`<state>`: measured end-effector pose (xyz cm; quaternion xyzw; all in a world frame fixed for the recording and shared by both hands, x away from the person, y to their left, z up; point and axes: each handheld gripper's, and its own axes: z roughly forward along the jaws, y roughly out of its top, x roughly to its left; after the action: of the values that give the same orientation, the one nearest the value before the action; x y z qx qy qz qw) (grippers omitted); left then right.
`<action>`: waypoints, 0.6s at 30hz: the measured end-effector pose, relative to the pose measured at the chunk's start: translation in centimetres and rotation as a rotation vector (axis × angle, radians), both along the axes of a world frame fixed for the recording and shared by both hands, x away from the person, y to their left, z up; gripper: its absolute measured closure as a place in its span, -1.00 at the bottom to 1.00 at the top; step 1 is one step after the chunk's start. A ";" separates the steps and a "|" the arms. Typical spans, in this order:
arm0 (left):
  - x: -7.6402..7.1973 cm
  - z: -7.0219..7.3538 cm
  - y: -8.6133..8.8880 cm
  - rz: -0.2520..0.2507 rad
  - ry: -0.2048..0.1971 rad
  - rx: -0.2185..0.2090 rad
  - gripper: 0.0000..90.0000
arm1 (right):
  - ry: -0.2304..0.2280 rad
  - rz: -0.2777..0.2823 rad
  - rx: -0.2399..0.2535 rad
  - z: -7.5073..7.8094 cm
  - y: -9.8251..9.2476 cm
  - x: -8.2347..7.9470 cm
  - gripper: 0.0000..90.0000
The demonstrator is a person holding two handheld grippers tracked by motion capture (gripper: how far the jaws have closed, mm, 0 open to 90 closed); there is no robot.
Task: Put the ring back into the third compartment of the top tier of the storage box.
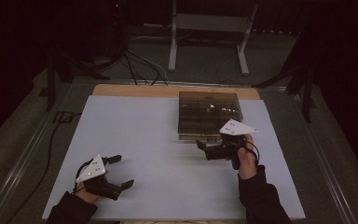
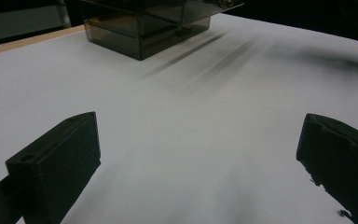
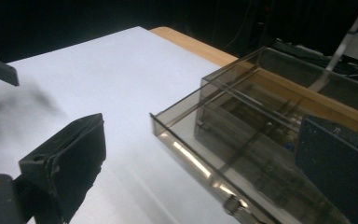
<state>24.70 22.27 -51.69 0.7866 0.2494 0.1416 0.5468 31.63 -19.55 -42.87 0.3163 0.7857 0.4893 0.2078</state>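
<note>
A smoky see-through drawer box [image 1: 209, 112] stands at the far right of the white mat [image 1: 144, 140]. Its bottom drawer [image 3: 200, 154] is pulled out a little, with a small knob [image 3: 230, 204] on its front. My right gripper [image 1: 205, 148] hovers just in front of that drawer, open and holding nothing; in the right gripper view [image 3: 200, 168] the drawer front lies ahead between the jaws. My left gripper [image 1: 121, 171] rests open near the front left of the mat, far from the box [image 2: 144, 28], with only bare mat between its fingers [image 2: 56, 163].
The mat covers a wooden tabletop whose edge [image 1: 168, 90] shows at the back. Behind the table stand a white metal frame [image 1: 209, 32] and cables on the floor [image 1: 140, 65]. The surroundings are dark.
</note>
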 end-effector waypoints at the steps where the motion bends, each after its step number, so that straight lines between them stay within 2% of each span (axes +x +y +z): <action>1: 0.0 0.0 0.0 -0.001 0.000 0.002 -0.99 | 0.002 0.004 0.001 0.0 0.1 0.0 -0.95; 4: 0.0 0.0 0.1 0.003 0.002 -0.001 -0.99 | 0.015 0.043 0.003 -0.2 0.6 -0.2 -0.95; 9: 0.0 0.0 0.1 0.002 0.003 -0.002 -0.99 | 0.013 0.062 0.010 -0.4 1.0 -0.4 -0.95; 12: 0.0 0.0 0.1 0.001 0.002 0.001 -0.99 | 0.002 0.116 0.004 -0.7 1.3 -0.7 -0.95; 14: 0.0 0.0 0.1 0.003 0.003 -0.005 -0.99 | 0.011 0.134 0.000 -0.9 1.5 -0.8 -0.95; 18: -0.1 0.0 0.1 0.001 0.002 -0.002 -0.99 | 0.012 0.148 0.008 -1.4 1.9 -0.9 -0.95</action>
<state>24.63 22.38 -51.71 0.7861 0.2507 0.1408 0.5472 30.68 -17.64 -44.31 0.2610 0.8063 0.5044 0.1650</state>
